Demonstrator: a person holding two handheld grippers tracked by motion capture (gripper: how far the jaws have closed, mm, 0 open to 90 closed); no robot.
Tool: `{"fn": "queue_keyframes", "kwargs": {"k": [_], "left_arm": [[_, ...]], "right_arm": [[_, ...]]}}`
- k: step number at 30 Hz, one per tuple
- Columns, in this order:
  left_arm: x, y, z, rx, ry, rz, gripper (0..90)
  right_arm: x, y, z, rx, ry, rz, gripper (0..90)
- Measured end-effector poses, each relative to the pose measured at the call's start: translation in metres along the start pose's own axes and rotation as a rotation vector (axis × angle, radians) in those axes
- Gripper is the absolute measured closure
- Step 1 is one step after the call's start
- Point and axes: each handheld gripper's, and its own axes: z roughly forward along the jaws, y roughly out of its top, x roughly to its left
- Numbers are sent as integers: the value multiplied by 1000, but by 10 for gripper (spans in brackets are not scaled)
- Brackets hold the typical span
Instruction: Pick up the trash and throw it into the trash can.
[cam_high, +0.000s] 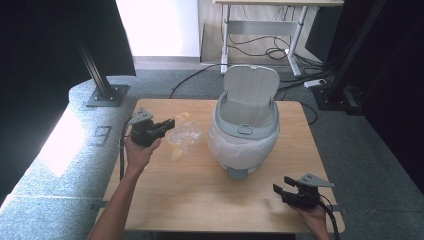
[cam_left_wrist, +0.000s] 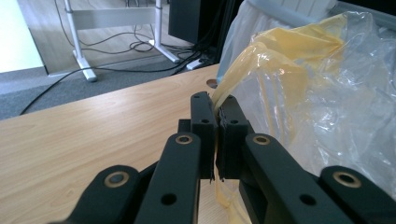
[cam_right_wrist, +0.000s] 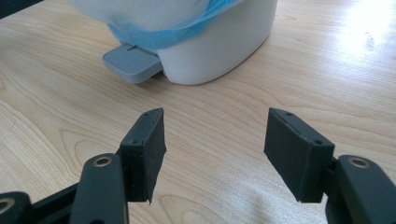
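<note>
From where I'm standing, the pedal bin (cam_right_wrist: 219, 42) is running off the top edge in the right gripper view, its liner (cam_right_wrist: 154, 16) hiding the upper wall. In the left gripper view the crumpled plastic bag (cam_left_wrist: 317, 93) is covering most of the bin, and what it is holding is staying unclear.

one mark readable: large pale digit "9" (cam_high: 102, 135) on grey floor (cam_high: 75, 150), just left of wooden table (cam_high: 200, 200), high view. nothing legible on white pedal bin (cam_high: 245, 145), none on crumpled plastic bag (cam_high: 184, 135), none on gripper bodies. gripper views: no lettering, no brand marks.
</note>
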Motion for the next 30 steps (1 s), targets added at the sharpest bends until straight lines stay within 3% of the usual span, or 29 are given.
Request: {"fn": "queue_keyframes", "kwargs": {"k": [14, 19, 30], "left_arm": [[-15, 34, -11, -35, -56, 38, 865], [-20, 45, -11, -54, -81, 34, 865], [-31, 69, -2, -48, -84, 67, 865]], "right_arm": [[1, 0, 1, 9, 3, -4, 380], [2, 0, 3, 15, 7, -9, 379], [0, -1, 1, 16, 5, 3, 379]]}}
